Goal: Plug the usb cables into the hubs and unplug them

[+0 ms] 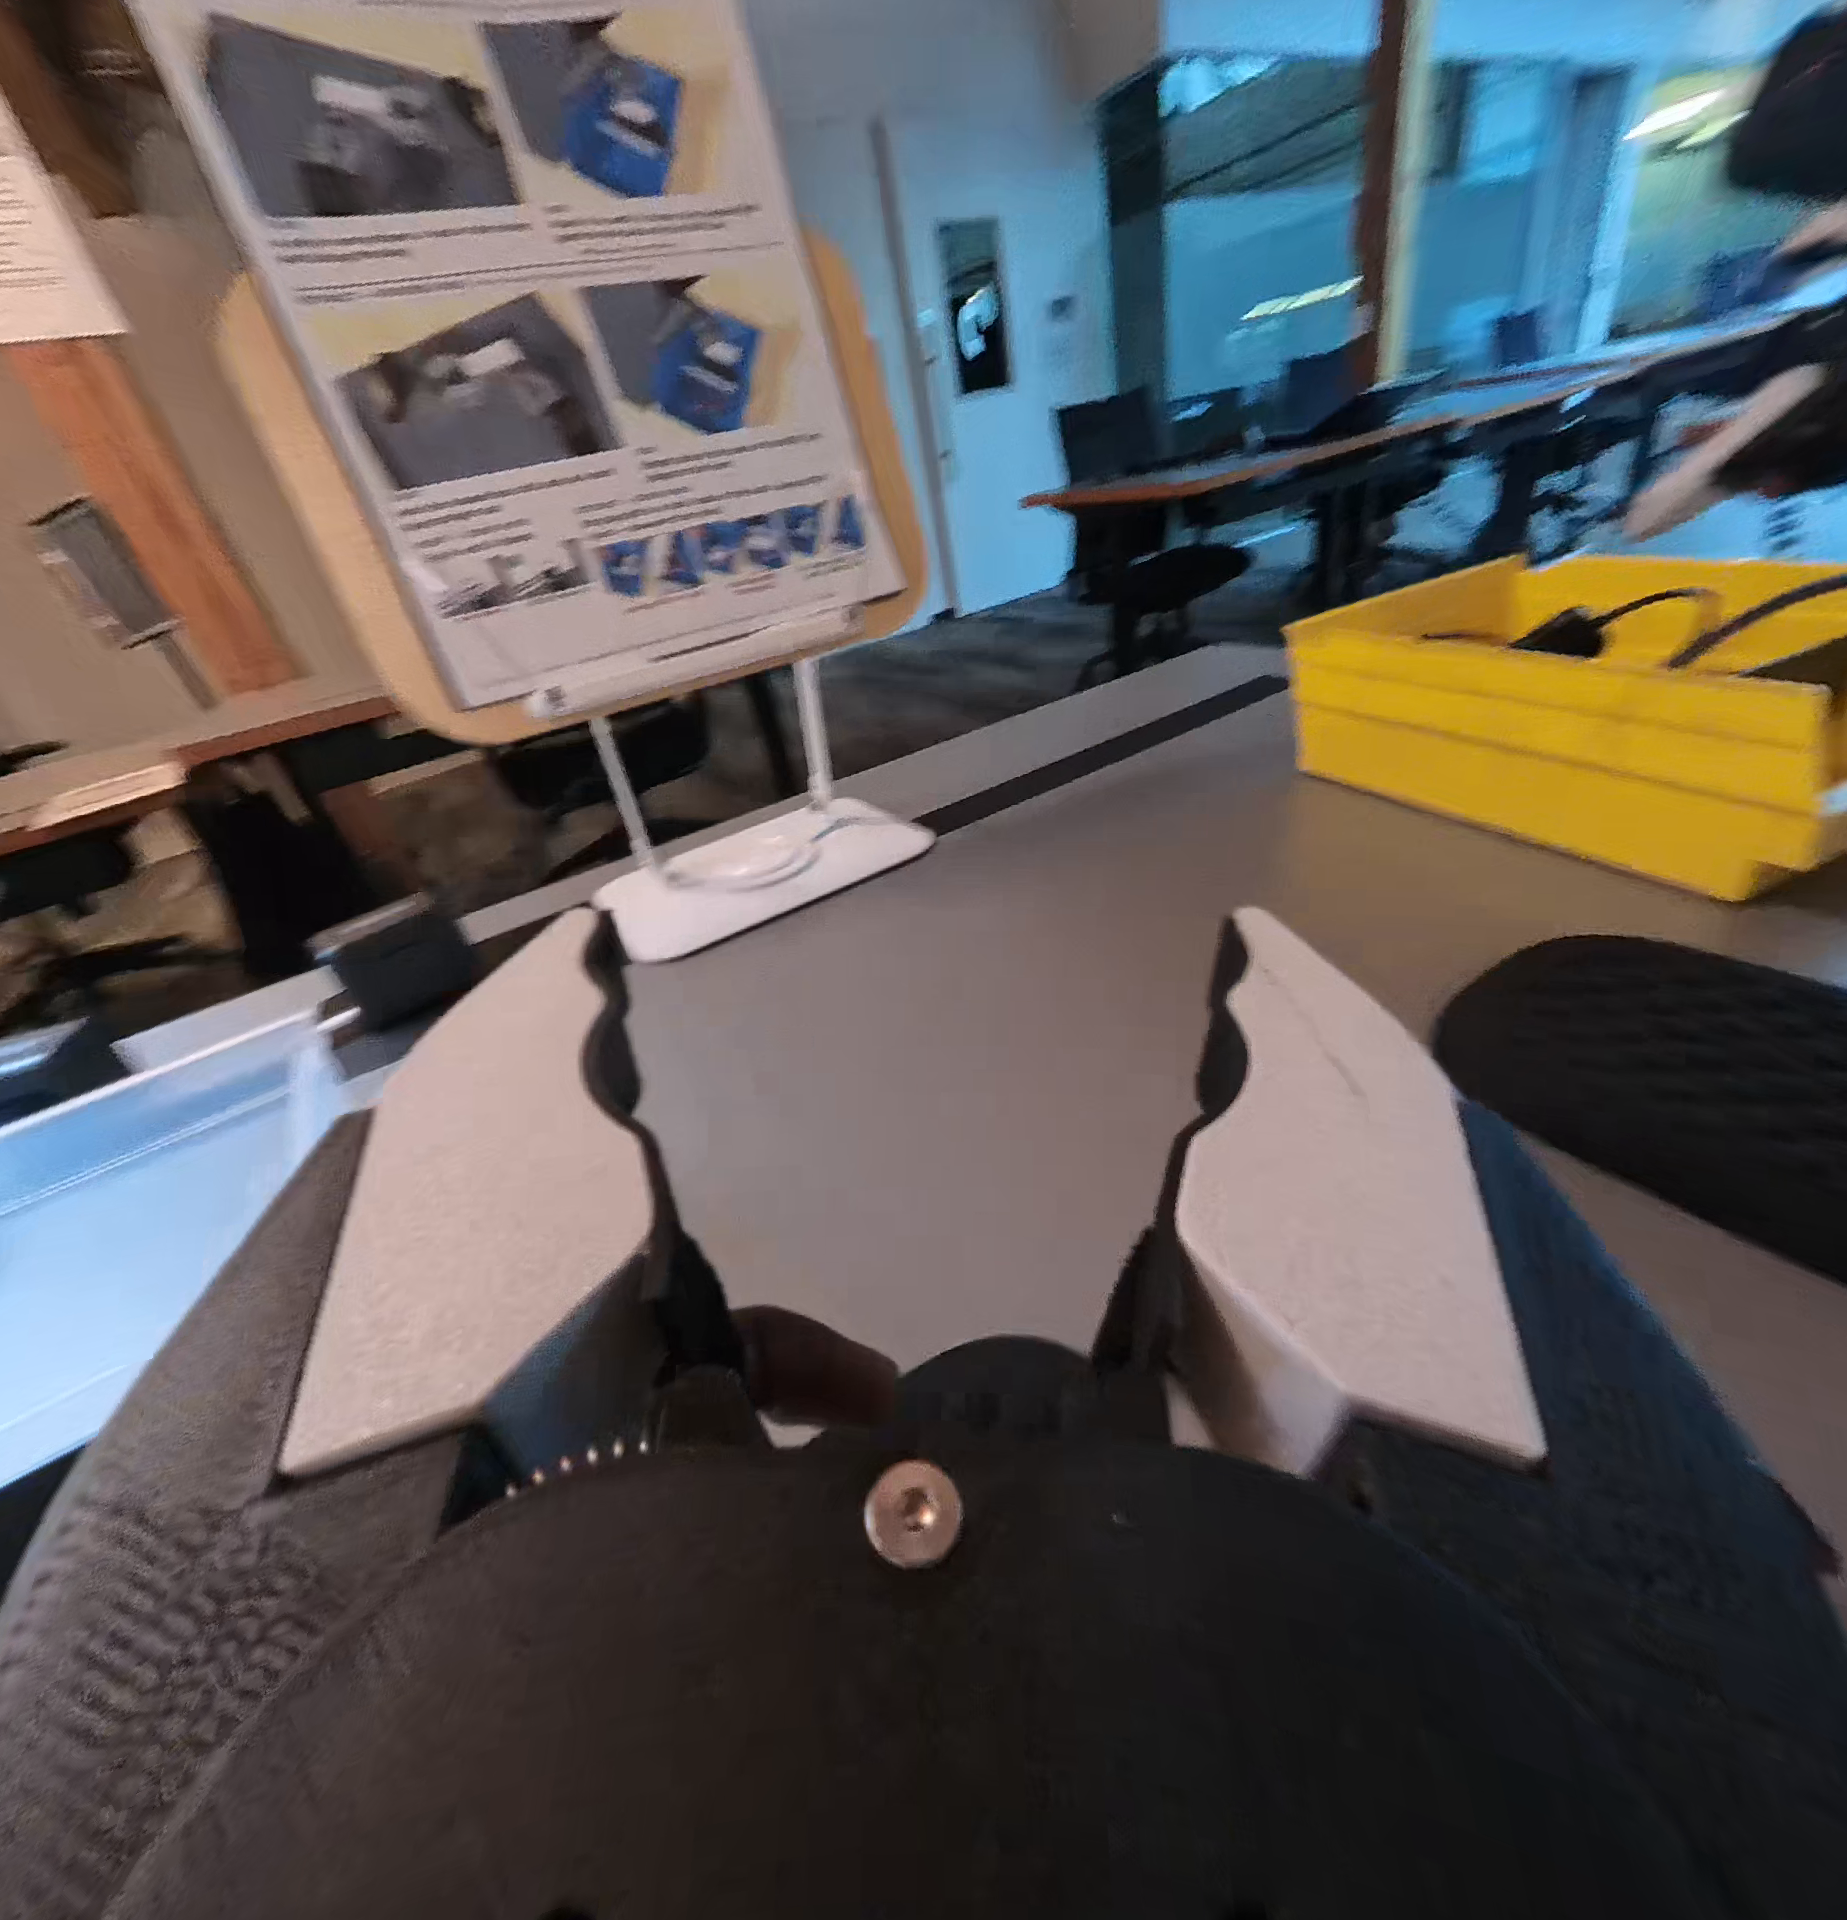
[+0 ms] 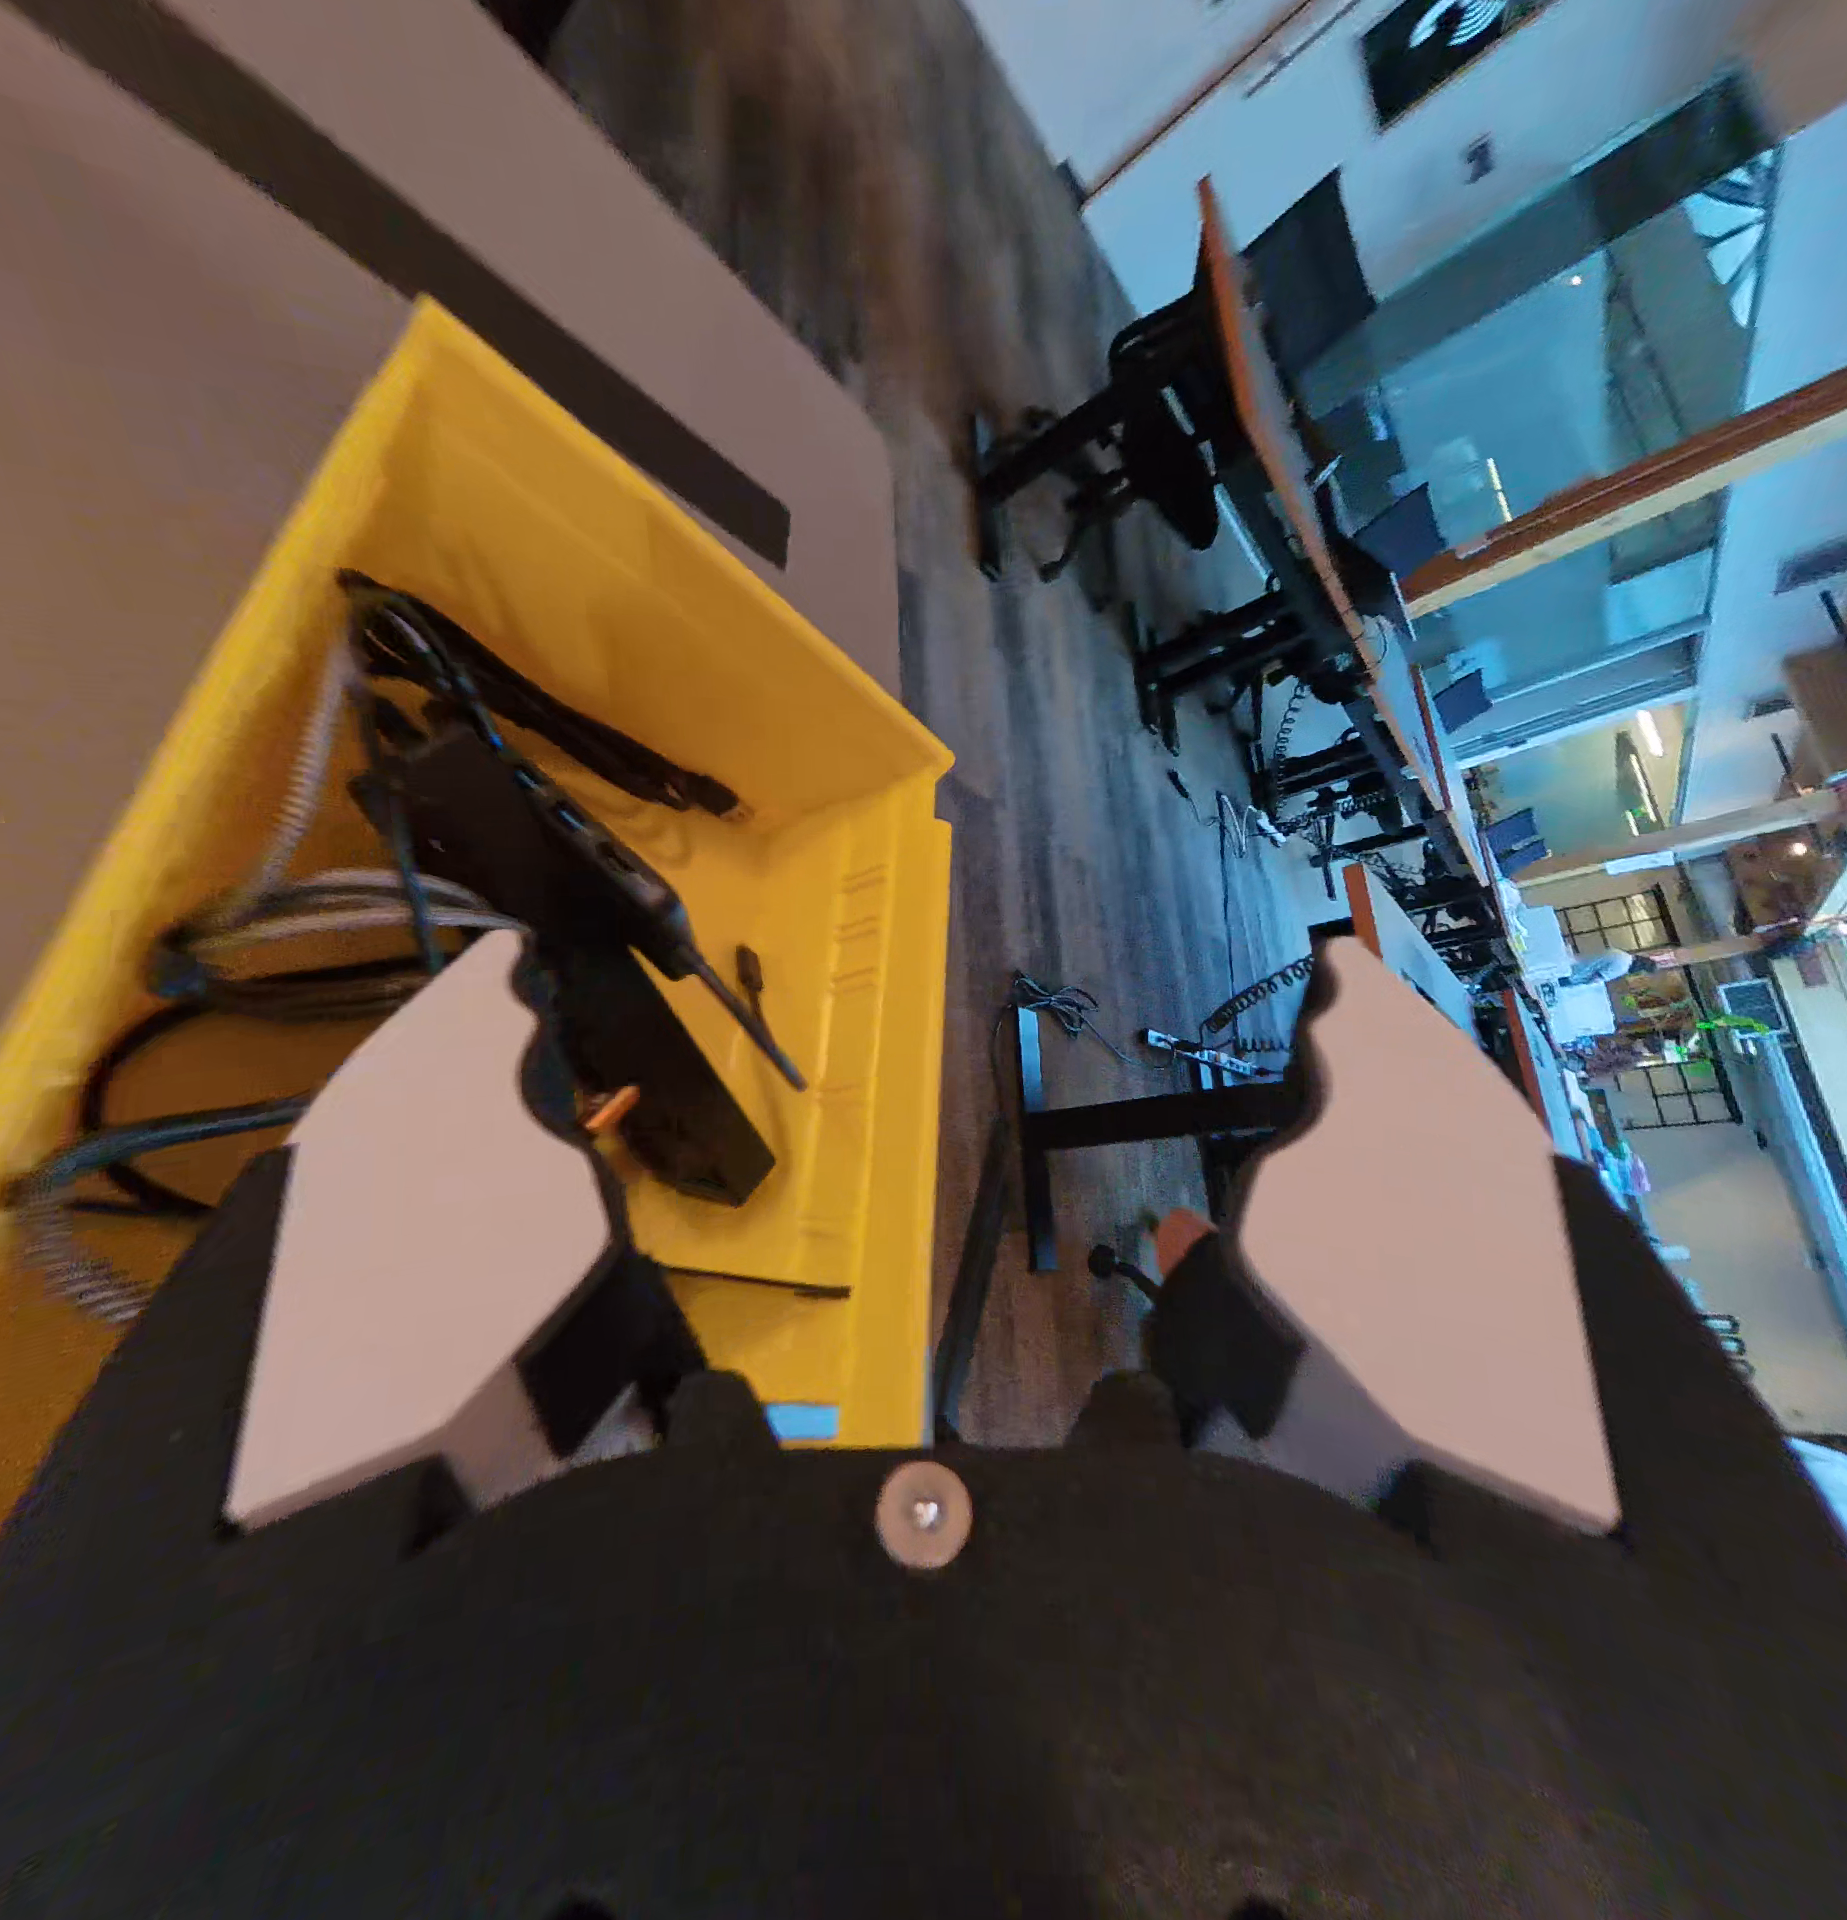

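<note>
The left gripper (image 1: 914, 925), with two white zigzag-edged fingers on a black body, hangs wide apart over the bare grey worktop (image 1: 1002, 1039) and holds nothing. The right gripper (image 2: 919, 961), of the same build, is likewise spread wide and empty, tipped sideways above the worktop's edge, one finger over the bin and the other over the floor.

One yellow plastic bin (image 2: 877, 935) stands at the far right corner of the worktop; the left wrist view shows it (image 1: 1542, 748) well apart from the left gripper. Inside it lie two black rectangular USB hubs: one long hub (image 2: 545, 831) with a row of ports along its side, and a second black hub (image 2: 680, 1091) just beside it, nearer the bin's open end. Several cables lie around them: a black cable bundle (image 2: 586, 717) along the far wall, a grey braided cable (image 2: 306, 904) looped toward the worktop side, and a loose black plug (image 2: 750, 971) near the bin's side wall. How many cables there are cannot be counted for certain.

One printed instruction sheet on a white stand (image 1: 545, 343) sits at the worktop's far edge; its writing is too blurred to read. One black mesh pad (image 1: 1677, 1091) lies at the right edge.
</note>
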A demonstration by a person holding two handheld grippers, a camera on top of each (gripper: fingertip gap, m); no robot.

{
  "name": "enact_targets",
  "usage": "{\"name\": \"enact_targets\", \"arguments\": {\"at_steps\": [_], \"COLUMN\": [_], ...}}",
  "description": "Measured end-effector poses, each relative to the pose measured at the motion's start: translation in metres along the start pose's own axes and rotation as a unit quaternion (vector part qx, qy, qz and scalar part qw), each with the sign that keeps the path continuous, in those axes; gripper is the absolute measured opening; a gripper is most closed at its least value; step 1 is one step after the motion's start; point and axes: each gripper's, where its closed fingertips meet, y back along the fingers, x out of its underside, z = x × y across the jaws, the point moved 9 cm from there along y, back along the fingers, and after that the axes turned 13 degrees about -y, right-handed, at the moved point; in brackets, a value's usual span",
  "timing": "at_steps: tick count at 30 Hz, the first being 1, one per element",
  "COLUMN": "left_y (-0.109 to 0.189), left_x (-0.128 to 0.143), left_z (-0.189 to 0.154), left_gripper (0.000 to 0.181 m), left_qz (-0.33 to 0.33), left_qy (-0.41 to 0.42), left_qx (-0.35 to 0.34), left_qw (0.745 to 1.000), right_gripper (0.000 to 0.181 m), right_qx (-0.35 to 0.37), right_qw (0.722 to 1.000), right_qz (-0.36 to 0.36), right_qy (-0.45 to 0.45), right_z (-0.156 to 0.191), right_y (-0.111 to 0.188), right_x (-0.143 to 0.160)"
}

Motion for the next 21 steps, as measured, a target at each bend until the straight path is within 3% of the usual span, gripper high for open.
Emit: {"name": "enact_targets", "arguments": {"at_steps": [2, 4, 9, 12, 16, 21], "left_y": [0.004, 0.011, 0.030, 0.039, 0.040, 0.039], "left_x": [0.000, 0.002, 0.027, 0.050, 0.064, 0.069], "left_z": [0.010, 0.022, 0.057, 0.070, 0.073, 0.071], "left_gripper": [0.124, 0.132, 0.132, 0.131, 0.128, 0.119], "left_qz": [0.057, 0.117, 0.262, 0.345, 0.369, 0.383], "left_qy": [-0.026, -0.058, -0.067, -0.045, -0.017, -0.017], "left_qx": [-0.041, -0.086, -0.148, -0.129, -0.101, -0.091], "left_qw": [0.997, 0.988, 0.951, 0.928, 0.924, 0.919], "right_gripper": [0.145, 0.145, 0.145, 0.145, 0.145, 0.141], "right_qx": [0.006, 0.014, -0.016, -0.054, -0.099, -0.082], "right_qw": [0.999, 0.997, 0.990, 0.987, 0.984, 0.984], "right_qz": [-0.022, -0.034, -0.027, 0.002, 0.047, 0.090], "right_qy": [-0.030, -0.062, -0.135, -0.152, -0.143, -0.133], "right_z": [0.012, 0.024, 0.071, 0.100, 0.133, 0.140], "right_y": [0.021, 0.039, 0.070, 0.074, 0.066, 0.052], "right_x": [-0.002, 0.000, 0.007, 0.017, 0.036, 0.056]}}
